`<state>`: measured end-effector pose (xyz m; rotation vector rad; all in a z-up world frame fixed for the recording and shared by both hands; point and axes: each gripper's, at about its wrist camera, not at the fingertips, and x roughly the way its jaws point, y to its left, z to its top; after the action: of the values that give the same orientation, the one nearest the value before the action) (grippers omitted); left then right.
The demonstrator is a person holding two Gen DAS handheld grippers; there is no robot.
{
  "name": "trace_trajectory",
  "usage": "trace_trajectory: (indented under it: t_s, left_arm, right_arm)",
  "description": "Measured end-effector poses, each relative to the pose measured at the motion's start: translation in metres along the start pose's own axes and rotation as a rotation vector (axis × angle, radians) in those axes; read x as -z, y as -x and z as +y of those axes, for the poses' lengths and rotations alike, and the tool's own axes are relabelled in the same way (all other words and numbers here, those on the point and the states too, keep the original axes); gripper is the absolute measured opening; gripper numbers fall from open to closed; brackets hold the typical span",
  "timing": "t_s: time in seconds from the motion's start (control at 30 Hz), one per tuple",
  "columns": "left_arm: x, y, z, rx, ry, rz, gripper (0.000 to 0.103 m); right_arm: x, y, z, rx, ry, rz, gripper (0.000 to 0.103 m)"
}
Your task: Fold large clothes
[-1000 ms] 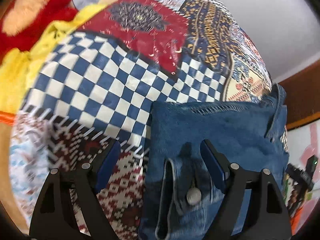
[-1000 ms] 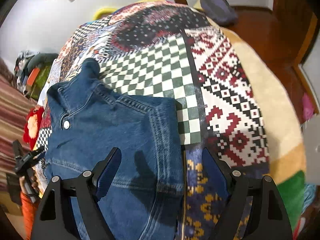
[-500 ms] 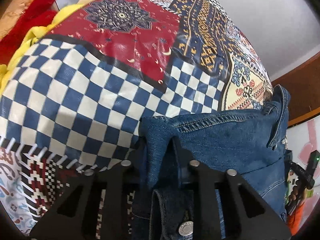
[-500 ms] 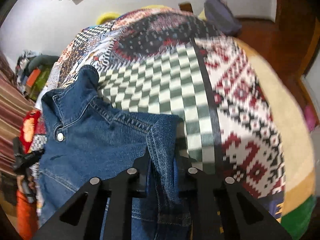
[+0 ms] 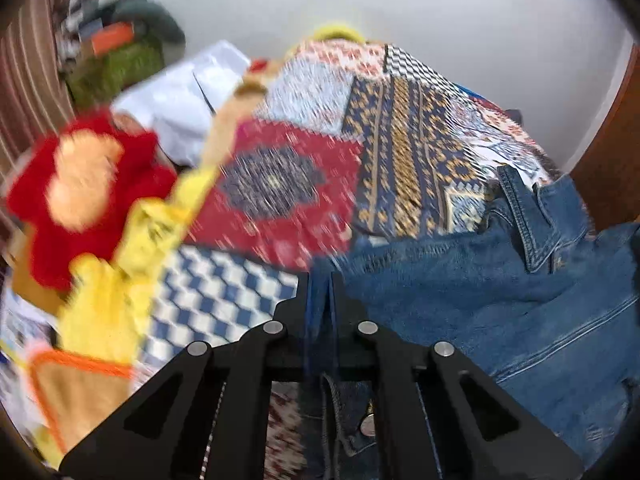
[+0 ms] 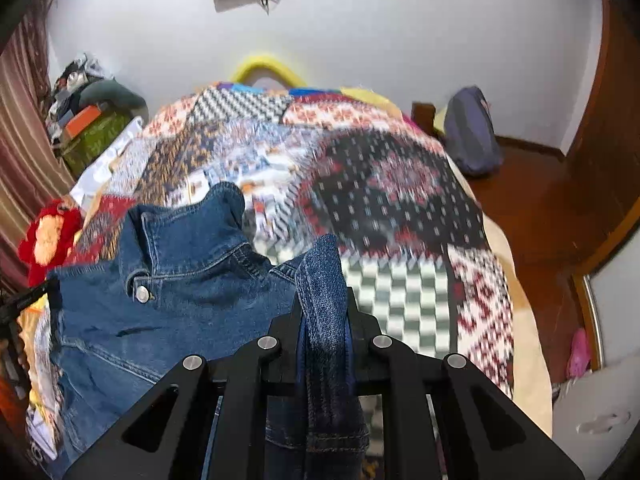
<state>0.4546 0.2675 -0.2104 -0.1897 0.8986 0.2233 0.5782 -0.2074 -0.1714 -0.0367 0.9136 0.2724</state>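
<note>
Both grippers are clamped on the blue denim jacket (image 6: 180,300): left black two-finger gripper (image 5: 320,300) pinches one folded edge, right black two-finger gripper (image 6: 322,300) pinches the other, jaws closed tight on thick cloth. Judging by that, the matched side grips are there to carry the jacket's width evenly into a fold. Jacket hangs between them, collar and metal snap button (image 6: 141,294) up, body over the multicoloured patchwork quilt (image 6: 380,200) on the bed. Beyond: red plush toy (image 5: 80,196), purple bag (image 6: 472,132) at the white wall.
</note>
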Motion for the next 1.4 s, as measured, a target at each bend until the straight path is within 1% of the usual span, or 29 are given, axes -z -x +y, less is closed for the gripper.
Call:
trace_trajectory:
  t_s: [0.03,0.1,0.17,0.23,0.33,0.37,0.43,0.53,0.63,0.67,0.7,0.73,0.77,0.8,0.83,0.87,0.9,0.93,0.97,1.03,1.13,1.2,1.27,1.4]
  left_arm:
    - [-0.005,0.002,0.002,-0.016,-0.006,-0.018,0.006]
    - [-0.012,0.000,0.009,0.000,0.003,-0.019,0.006]
    - [-0.017,-0.006,0.017,0.016,0.024,0.006,0.006]
    - [-0.017,-0.014,0.018,0.038,0.032,0.033,0.006]
    - [-0.011,-0.026,0.012,0.074,0.038,0.073,0.006]
    - [-0.007,-0.032,0.008,0.088,0.031,0.092,0.006]
    - [-0.001,-0.043,0.000,0.093,0.007,0.131,0.007]
    - [0.013,-0.067,-0.007,0.067,-0.023,0.205,0.009]
    - [0.022,-0.079,-0.009,0.082,-0.010,0.225,0.010]
    - [0.023,-0.080,-0.010,0.085,-0.004,0.222,0.010]
    - [0.025,-0.080,-0.010,0.089,0.003,0.219,0.015]
    - [0.026,-0.079,-0.010,0.100,0.014,0.219,0.023]
    - [0.028,-0.078,-0.010,0.122,0.026,0.223,0.029]
    - [0.030,-0.077,-0.012,0.131,0.025,0.225,0.039]
    - [0.032,-0.075,-0.015,0.126,0.011,0.226,0.045]
    - [0.035,-0.072,-0.018,0.099,-0.014,0.227,0.047]
    - [0.037,-0.071,-0.021,0.075,-0.036,0.228,0.048]
    - [0.039,-0.068,-0.025,0.050,-0.065,0.229,0.050]
    - [0.040,-0.063,-0.027,0.034,-0.087,0.222,0.051]
    - [0.041,-0.051,-0.027,0.013,-0.093,0.209,0.057]
    - [0.041,-0.027,-0.020,0.040,-0.047,0.188,0.058]
    - [0.040,-0.011,-0.016,0.067,-0.007,0.172,0.061]
    - [0.041,0.010,-0.012,0.087,0.021,0.145,0.061]
    - [0.043,0.051,-0.013,0.099,0.019,0.109,0.061]
  right_arm:
    - [-0.006,-0.003,0.000,-0.001,-0.008,-0.009,0.012]
    - [-0.012,-0.011,0.003,0.003,-0.015,-0.005,0.012]
    - [-0.014,-0.025,0.004,0.020,-0.014,0.012,0.012]
    - [-0.011,-0.045,0.001,0.044,-0.015,0.049,0.012]
    - [0.002,-0.077,-0.006,0.084,-0.006,0.101,0.012]
    - [0.006,-0.084,-0.008,0.091,0.001,0.114,0.013]
    - [0.015,-0.100,-0.012,0.106,0.017,0.139,0.013]
    - [0.022,-0.110,-0.013,0.109,0.035,0.140,0.014]
    - [0.024,-0.110,-0.007,0.141,0.086,0.140,0.016]
    - [0.025,-0.110,-0.005,0.149,0.107,0.147,0.016]
    - [0.026,-0.110,-0.003,0.155,0.124,0.149,0.017]
    - [0.027,-0.109,-0.001,0.162,0.141,0.148,0.018]
    - [0.028,-0.106,-0.001,0.171,0.158,0.148,0.021]
    - [0.030,-0.105,0.000,0.179,0.167,0.148,0.025]
    - [0.033,-0.101,0.000,0.198,0.171,0.144,0.037]
    - [0.036,-0.098,-0.001,0.222,0.176,0.138,0.057]
    - [0.037,-0.095,-0.002,0.259,0.182,0.133,0.067]
    - [0.039,-0.090,-0.004,0.296,0.187,0.126,0.079]
    - [0.041,-0.084,-0.009,0.303,0.185,0.127,0.080]
    - [0.042,-0.072,-0.017,0.265,0.155,0.145,0.080]
    - [0.046,-0.042,-0.028,0.218,0.077,0.158,0.080]
    - [0.050,-0.019,-0.029,0.192,0.053,0.130,0.080]
    - [0.054,0.013,-0.029,0.155,0.029,0.087,0.080]
    - [0.063,0.069,-0.020,0.077,0.001,0.020,0.081]
